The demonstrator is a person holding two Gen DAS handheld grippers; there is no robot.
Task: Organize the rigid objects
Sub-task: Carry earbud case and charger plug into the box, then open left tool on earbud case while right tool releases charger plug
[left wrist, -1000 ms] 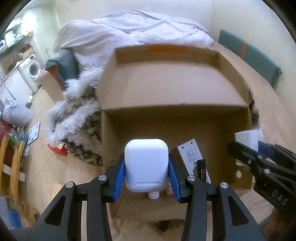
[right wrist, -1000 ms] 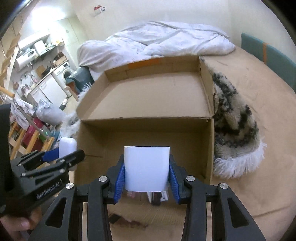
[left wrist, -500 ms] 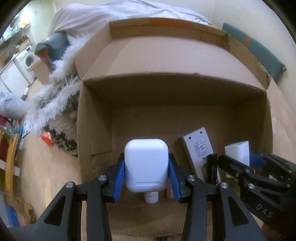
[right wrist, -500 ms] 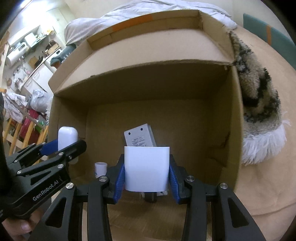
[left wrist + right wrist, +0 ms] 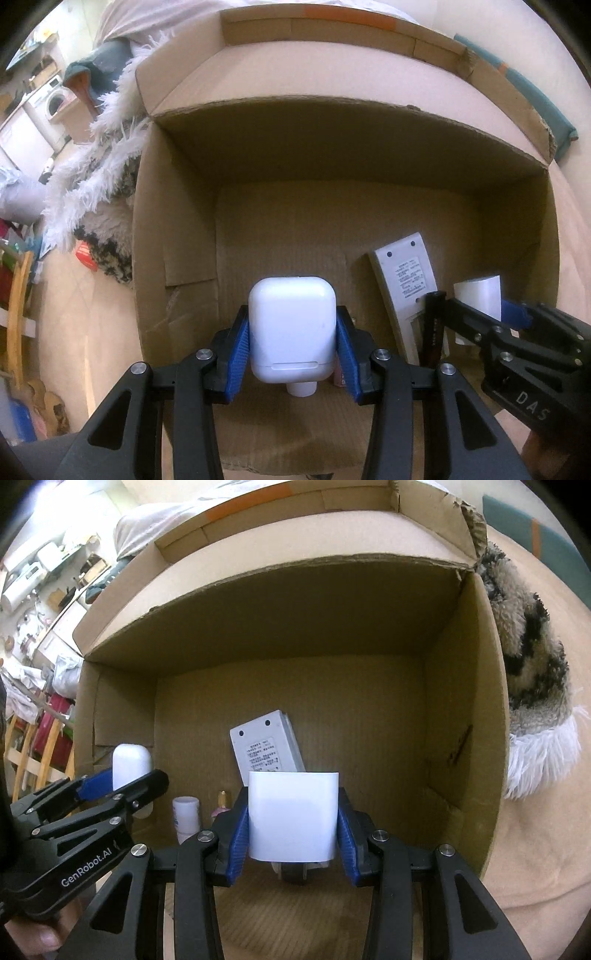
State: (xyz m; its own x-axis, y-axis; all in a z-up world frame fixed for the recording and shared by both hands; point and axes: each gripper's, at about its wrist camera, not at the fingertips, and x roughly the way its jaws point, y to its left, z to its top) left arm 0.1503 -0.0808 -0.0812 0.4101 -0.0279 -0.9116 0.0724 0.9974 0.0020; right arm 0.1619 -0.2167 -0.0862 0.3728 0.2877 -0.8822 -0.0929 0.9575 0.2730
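Tongs (image 5: 292,352) grip white case (image 5: 291,328) inside cardboard box (image 5: 173,229).

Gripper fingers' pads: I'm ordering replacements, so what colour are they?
Blue, on black fingers. Clearest in the left wrist view, either side of the white earbuds case.

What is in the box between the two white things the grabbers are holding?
In the right wrist view, a small white cylindrical bottle and a little pink bottle.

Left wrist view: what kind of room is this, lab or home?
Most likely a home, a lived-in bedroom or studio. A rumpled white duvet lies behind the cardboard box, a washing machine stands at the far left, and a shaggy rug lies beside the box.
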